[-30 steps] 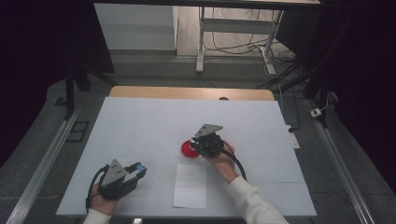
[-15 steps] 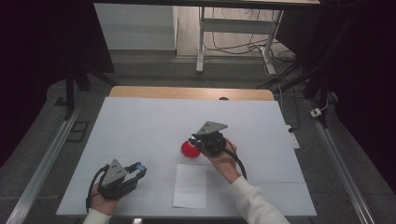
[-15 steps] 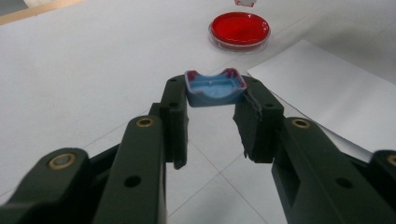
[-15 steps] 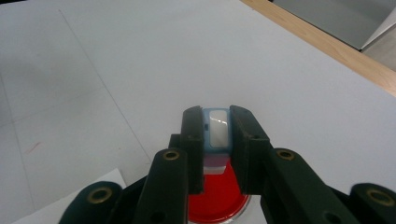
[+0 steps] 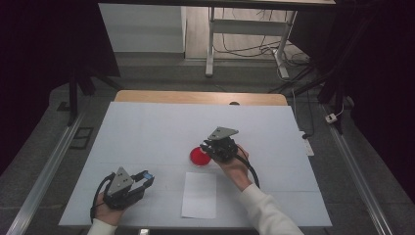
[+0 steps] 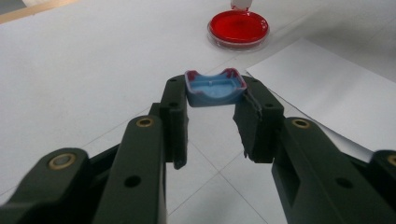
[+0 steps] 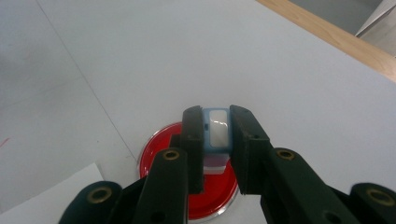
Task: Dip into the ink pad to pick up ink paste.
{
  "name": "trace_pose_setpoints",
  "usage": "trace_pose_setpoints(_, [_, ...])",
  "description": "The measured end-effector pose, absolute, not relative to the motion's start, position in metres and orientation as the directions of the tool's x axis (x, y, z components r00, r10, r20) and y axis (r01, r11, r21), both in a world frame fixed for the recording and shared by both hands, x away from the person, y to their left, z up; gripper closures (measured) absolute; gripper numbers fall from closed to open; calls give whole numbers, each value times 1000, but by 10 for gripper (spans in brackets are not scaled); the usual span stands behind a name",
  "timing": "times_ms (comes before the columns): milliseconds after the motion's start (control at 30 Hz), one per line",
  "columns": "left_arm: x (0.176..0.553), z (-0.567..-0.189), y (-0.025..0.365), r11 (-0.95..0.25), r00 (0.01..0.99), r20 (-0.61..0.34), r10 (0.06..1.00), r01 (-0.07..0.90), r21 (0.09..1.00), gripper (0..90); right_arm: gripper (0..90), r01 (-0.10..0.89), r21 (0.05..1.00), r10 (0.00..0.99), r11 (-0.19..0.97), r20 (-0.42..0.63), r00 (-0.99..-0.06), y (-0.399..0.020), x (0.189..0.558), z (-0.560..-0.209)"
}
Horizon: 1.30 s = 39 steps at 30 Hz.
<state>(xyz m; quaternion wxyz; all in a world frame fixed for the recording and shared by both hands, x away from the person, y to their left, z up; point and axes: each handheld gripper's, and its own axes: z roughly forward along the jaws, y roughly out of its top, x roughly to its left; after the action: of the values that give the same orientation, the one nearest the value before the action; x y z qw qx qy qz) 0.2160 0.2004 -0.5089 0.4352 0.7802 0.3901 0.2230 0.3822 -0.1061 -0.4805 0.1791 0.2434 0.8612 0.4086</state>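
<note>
Stamp poised over the red dish, little changed in the last second.

The right gripper (image 7: 216, 140) jaws stay clenched on a small blue-and-clear block (image 7: 217, 133) just above the red dish (image 5: 199, 156); the left gripper (image 6: 212, 100) grasps a blue tray (image 6: 215, 87), unmoved. A paper sheet (image 5: 199, 194) lies near on the white tabletop (image 5: 147, 127); beyond, dark floor and cables.

Dish (image 5: 199, 156) sits mid-table (image 5: 147, 127). Paper sheet (image 5: 199, 194) lies just nearer the person, apart from it. Right gripper (image 5: 211, 147) at dish's right edge, holding small block (image 7: 217, 128) over it. Left gripper (image 5: 145, 178) well left of sheet, gripping small tray (image 6: 215, 87).
</note>
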Motion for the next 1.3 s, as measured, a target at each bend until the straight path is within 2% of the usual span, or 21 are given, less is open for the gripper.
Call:
trace_pose_setpoints(367, [216, -509, 200, -318, 596, 9, 803, 415, 852, 649, 751, 291, 759, 554, 583, -109, -825, -101, 386, -492])
trace_pose_setpoints(800, [215, -508, 198, -323, 599, 13, 801, 413, 852, 649, 753, 246, 723, 538, 645, -201, -819, -92, 379, -495])
trace_pose_setpoints(1300, [215, -509, 199, -322, 596, 15, 803, 413, 852, 648, 752, 269, 739, 556, 618, -169, -814, -95, 380, -496])
